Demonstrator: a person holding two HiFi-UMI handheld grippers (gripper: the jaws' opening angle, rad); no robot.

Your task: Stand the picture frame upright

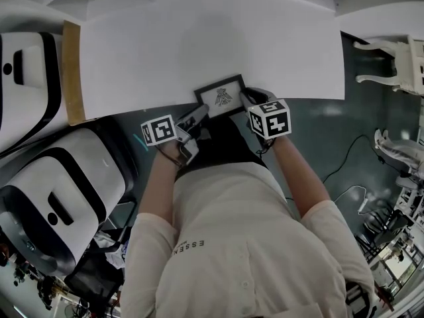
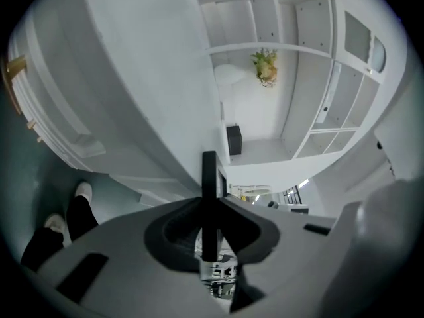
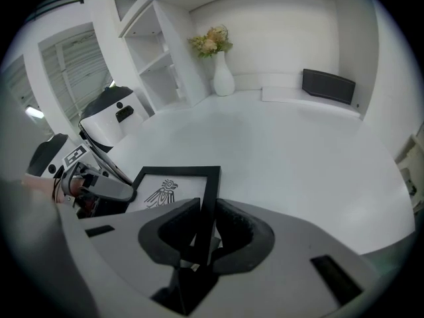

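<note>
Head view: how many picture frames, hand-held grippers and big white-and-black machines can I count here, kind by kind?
picture frame: 1
grippers: 2, the left gripper and the right gripper, each clamped on a side of the frame
white-and-black machines: 2, one machine beside the table, the other nearer the person
Total: 5

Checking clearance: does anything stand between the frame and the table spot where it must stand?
Nothing visible. The left gripper and right gripper both clamp the frame, and the table around it is bare.
</note>
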